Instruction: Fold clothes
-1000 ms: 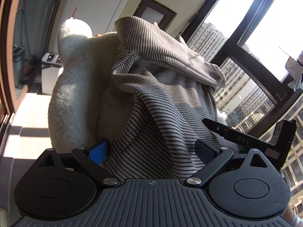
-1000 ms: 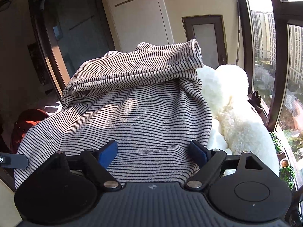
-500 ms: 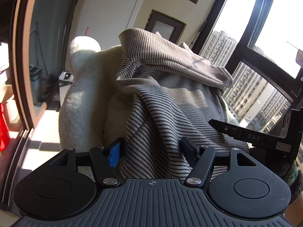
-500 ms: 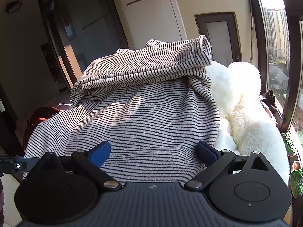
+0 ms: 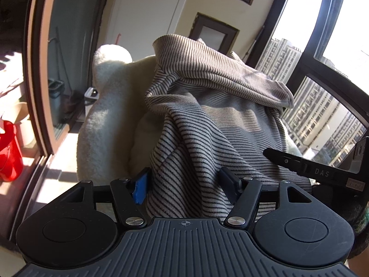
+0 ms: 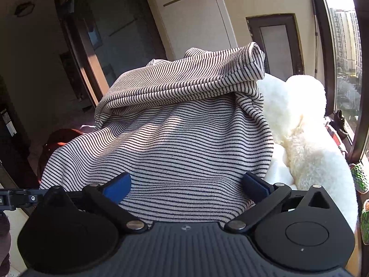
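Note:
A beige garment with thin black stripes is heaped over a white fluffy cushion. It also shows in the right wrist view, on the white fluffy cushion. My left gripper is partly closed with a bunch of the striped cloth between its blue pads. My right gripper is open wide, with the cloth's near edge lying between its blue pads. The right gripper's black frame shows at the right of the left wrist view.
Tall dark-framed windows stand at the right, with high-rise buildings outside. A red container sits on the floor at the left. A sliding glass door frame is at the left. A dark red object lies behind the cloth.
The left gripper's pads have moved closer together around the cloth, narrowing from wide open. Both wrist views have tilted and shifted slightly. The right gripper stays open.

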The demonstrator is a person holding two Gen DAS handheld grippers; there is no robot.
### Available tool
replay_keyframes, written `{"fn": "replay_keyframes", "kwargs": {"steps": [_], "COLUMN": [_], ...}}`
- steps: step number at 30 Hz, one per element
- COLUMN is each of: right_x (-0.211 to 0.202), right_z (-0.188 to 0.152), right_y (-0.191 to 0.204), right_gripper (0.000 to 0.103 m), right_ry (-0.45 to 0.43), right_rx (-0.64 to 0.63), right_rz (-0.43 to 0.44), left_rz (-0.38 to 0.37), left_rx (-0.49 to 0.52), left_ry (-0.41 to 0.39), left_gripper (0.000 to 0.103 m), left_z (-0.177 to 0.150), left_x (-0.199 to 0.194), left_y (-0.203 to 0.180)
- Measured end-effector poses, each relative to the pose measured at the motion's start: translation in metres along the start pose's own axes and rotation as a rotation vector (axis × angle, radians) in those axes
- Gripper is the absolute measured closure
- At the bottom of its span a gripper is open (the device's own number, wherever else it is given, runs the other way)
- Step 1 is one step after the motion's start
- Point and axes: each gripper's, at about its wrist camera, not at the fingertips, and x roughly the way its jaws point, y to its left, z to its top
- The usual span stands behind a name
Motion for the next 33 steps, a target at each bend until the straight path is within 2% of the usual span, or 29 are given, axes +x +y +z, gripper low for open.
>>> {"fn": "replay_keyframes", "kwargs": {"steps": [5, 12, 16, 21, 25, 28, 33], "right_x": [0.0, 0.0, 0.002, 0.008, 0.009, 0.01, 0.01], "right_z": [-0.001, 0.0, 0.004, 0.006, 0.005, 0.004, 0.003], "right_y": [0.0, 0.005, 0.01, 0.015, 0.016, 0.017, 0.018], "right_gripper": [0.0, 0.0, 0.0, 0.0, 0.0, 0.0, 0.0], "right_ry": [-0.009, -0.005, 0.017, 0.032, 0.029, 0.026, 0.02], "right_rx": [0.002, 0.001, 0.003, 0.0, -0.001, -0.002, -0.008], "right_rz": [0.003, -0.03, -0.062, -0.091, -0.095, -0.098, -0.105], "left_rz": [0.019, -0.039, -0.082, -0.106, -0.128, -0.119, -0.062], "left_rx": [0.043, 0.033, 0.05, 0.087, 0.062, 0.051, 0.056], "left_ry": [-0.008, -0.004, 0.013, 0.029, 0.026, -0.003, -0.047], "left_gripper": [0.042, 0.044, 0.061, 0.073, 0.082, 0.083, 0.086], "left_z": [-0.003, -0.001, 0.006, 0.009, 0.011, 0.012, 0.006], "left_x": [-0.004, -0.002, -0.003, -0.012, -0.024, -0.038, -0.057], "left_y": [-0.005, 0.006, 0.012, 0.013, 0.019, 0.02, 0.021]}}
